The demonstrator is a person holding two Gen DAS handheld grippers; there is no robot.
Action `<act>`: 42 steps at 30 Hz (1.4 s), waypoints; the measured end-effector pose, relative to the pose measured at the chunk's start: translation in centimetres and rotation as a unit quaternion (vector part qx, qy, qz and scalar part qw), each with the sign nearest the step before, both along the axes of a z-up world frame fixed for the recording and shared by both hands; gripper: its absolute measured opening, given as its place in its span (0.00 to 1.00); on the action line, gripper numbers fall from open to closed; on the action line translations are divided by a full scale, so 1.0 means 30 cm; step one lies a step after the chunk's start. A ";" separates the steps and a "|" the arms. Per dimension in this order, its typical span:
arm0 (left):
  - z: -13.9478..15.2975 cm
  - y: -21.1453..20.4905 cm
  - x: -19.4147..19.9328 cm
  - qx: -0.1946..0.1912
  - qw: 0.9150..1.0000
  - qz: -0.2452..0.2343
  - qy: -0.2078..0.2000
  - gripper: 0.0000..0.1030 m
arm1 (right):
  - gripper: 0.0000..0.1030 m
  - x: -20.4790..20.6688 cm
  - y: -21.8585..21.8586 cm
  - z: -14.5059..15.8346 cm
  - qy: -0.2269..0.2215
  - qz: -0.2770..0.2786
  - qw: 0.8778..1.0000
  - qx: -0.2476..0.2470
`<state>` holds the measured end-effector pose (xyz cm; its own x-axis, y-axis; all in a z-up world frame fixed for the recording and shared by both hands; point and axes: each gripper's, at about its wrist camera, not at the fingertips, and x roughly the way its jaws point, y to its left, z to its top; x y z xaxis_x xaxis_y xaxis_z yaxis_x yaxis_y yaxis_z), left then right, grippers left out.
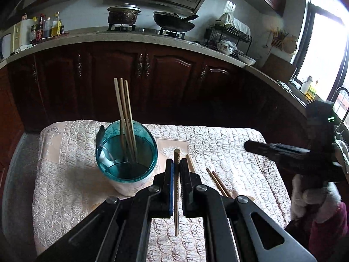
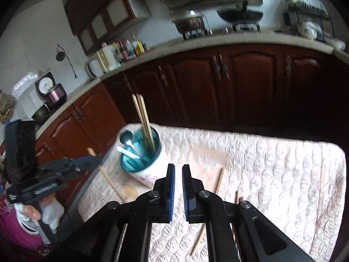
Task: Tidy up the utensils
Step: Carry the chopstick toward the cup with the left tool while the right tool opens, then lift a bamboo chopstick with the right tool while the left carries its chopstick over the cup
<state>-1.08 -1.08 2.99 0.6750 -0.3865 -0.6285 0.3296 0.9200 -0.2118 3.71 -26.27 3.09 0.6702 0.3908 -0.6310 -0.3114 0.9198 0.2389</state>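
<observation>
My left gripper (image 1: 177, 163) is shut on a wooden chopstick (image 1: 176, 187), held above the quilted table just right of the teal-rimmed utensil cup (image 1: 126, 159). The cup holds three upright chopsticks (image 1: 125, 113) and spoons (image 1: 100, 135). In the right wrist view the cup (image 2: 141, 159) stands ahead to the left, and the left gripper (image 2: 96, 160) holds its chopstick (image 2: 109, 179) left of the cup. My right gripper (image 2: 178, 170) is slightly open and empty above the table; it also shows in the left wrist view (image 1: 283, 152). Loose chopsticks (image 1: 218, 182) (image 2: 219, 181) lie on the cloth.
The quilted cream cloth (image 2: 272, 163) covers a small table. Dark wooden cabinets (image 1: 152, 76) and a counter with a stove, pot (image 1: 123, 15) and wok (image 1: 174, 21) stand behind. A dish rack (image 1: 229, 37) is at the back right.
</observation>
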 end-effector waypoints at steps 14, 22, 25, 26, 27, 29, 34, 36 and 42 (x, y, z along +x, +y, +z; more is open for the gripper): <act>-0.009 0.048 0.022 -0.006 1.000 0.006 0.019 0.05 | 0.20 0.406 0.006 -0.467 0.145 -0.057 0.987 -0.043; 0.005 0.094 0.049 -0.012 1.000 0.017 0.021 0.05 | 0.08 0.515 -0.009 -0.551 0.179 -0.053 0.981 -0.050; 0.020 0.111 0.054 -0.020 0.999 0.018 0.019 0.05 | 0.08 0.459 -0.020 -0.490 0.159 -0.040 0.986 -0.042; 0.028 0.116 0.054 -0.022 0.999 0.020 0.016 0.05 | 0.08 0.428 -0.031 -0.453 0.147 -0.034 0.988 -0.034; 0.037 0.120 0.054 -0.023 0.999 0.021 0.013 0.05 | 0.07 0.402 -0.044 -0.424 0.139 -0.030 0.989 -0.027; 0.061 0.128 0.050 -0.028 0.999 0.022 0.006 0.05 | 0.07 0.345 -0.063 -0.344 0.116 -0.021 0.993 -0.016; 0.139 0.146 0.032 -0.033 0.999 0.026 -0.019 0.05 | 0.07 0.211 -0.084 -0.140 0.053 0.001 0.999 -0.012; 0.170 0.159 0.030 -0.036 0.999 0.031 -0.028 0.05 | 0.07 0.158 -0.072 -0.065 0.032 0.007 0.999 -0.013; 0.278 0.189 0.039 -0.037 0.997 0.047 -0.058 0.05 | 0.07 0.094 -0.048 0.144 -0.028 0.031 0.999 0.000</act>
<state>0.10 4.59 11.34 0.7765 -0.3608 -0.5166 0.2694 0.9312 -0.2455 6.52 -27.72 7.40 0.6787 0.4328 -0.5934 -0.3810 0.8982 0.2193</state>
